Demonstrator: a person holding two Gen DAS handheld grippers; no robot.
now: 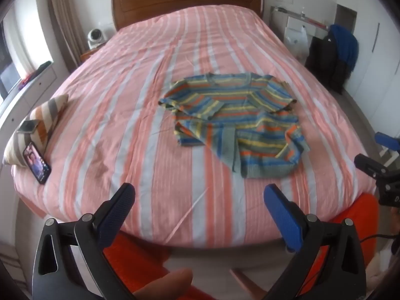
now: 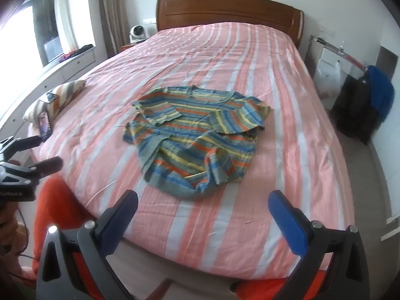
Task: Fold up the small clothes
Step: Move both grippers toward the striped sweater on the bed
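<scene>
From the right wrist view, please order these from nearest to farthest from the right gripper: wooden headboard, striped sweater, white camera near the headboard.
1. Striped sweater: on the bed's middle, just ahead of the right gripper.
2. White camera: far left, beside the bed.
3. Wooden headboard: at the bed's far end, barely beyond the camera.

Daylight is glaring in from the window at left; fisheye edges are bending, everything blurring softly.

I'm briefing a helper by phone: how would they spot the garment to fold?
Start at the bed with the pink and white striped cover and wooden headboard. Near its foot end lies a small striped sweater, loosely rumpled. It is the only clothing on the cover, with blue, orange and yellow stripes running crosswise.
</scene>
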